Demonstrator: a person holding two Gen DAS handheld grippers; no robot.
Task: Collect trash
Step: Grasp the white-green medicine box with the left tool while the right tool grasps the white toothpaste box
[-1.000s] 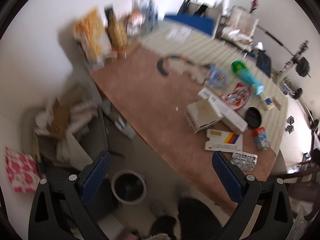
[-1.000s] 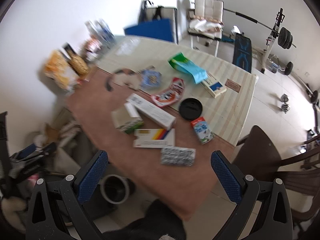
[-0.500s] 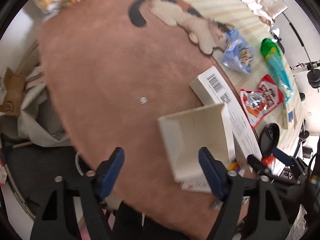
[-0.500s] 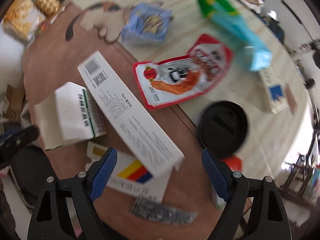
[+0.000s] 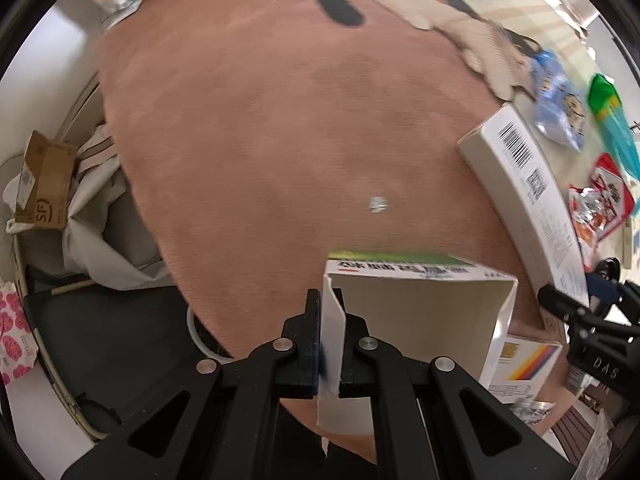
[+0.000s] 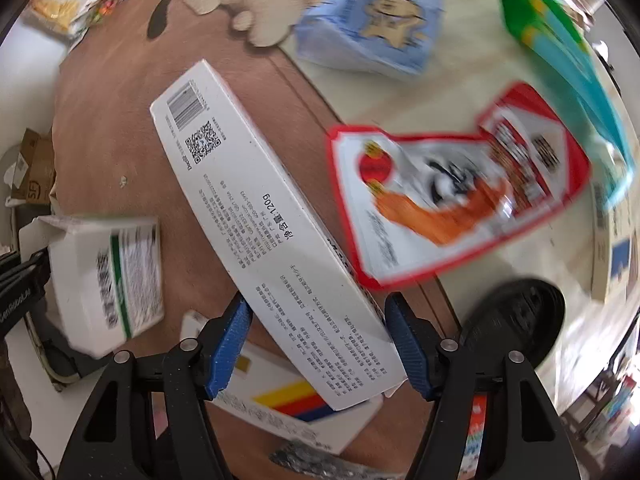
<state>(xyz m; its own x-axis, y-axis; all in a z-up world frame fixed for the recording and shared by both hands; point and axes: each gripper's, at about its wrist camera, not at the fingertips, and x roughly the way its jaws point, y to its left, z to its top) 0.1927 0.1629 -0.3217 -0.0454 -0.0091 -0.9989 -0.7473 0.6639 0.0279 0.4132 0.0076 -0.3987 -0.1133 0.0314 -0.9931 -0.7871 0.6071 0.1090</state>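
Observation:
My left gripper (image 5: pixel 329 348) is shut on the flap of an open white carton with a green stripe (image 5: pixel 416 312) at the near edge of the brown table mat (image 5: pixel 260 120); the carton also shows in the right wrist view (image 6: pixel 108 280). My right gripper (image 6: pixel 320 344) is open, its blue pads on either side of the near end of a long white box with a barcode (image 6: pixel 264 232), not closed on it. The long box also shows in the left wrist view (image 5: pixel 524 184).
A box with yellow, red and blue stripes (image 6: pixel 288 404) lies under the long box. A red snack pouch (image 6: pixel 452 200), blue packet (image 6: pixel 372 28), green-teal bag (image 6: pixel 568 64), black lid (image 6: pixel 516 320) and foil blister pack (image 6: pixel 320 464) lie nearby. Bags and cardboard (image 5: pixel 48 188) sit beside the table.
Both grippers dropped from high above to the table. The left closed onto the carton's flap. The right moved in around the long white box and narrowed its opening.

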